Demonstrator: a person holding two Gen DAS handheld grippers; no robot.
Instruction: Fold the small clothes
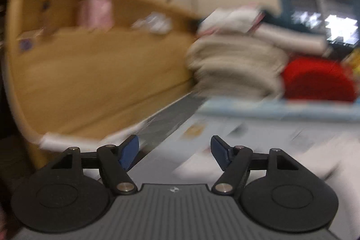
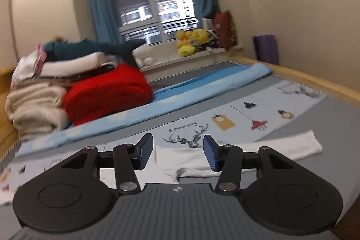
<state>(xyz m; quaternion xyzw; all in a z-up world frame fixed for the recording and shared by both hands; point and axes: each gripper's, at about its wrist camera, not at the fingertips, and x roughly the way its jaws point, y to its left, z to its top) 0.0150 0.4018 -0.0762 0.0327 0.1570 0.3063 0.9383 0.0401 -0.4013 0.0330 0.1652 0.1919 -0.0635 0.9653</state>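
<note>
Our right claw [image 2: 177, 153] hangs released just above the bed, its blue pads [image 2: 210, 155] spread apart with nothing between them. Directly beneath and ahead of it lies the small white garment [image 2: 191, 160], flat on the printed sheet [image 2: 247, 114], stretching away to the right. Beyond it a light blue blanket [image 2: 202, 87] runs across the bed, and a pile of folded clothes [image 2: 36, 102] sits at the far left beside a red bundle [image 2: 108, 93]. Yellow plush toys [image 2: 191, 42] rest on the window ledge.

Our left claw [image 1: 175, 151] is likewise released and holds nothing. Its view is badly smeared, but it seems to face the wooden headboard [image 1: 90, 64], with the beige pile of clothes [image 1: 236, 69] to the right.
</note>
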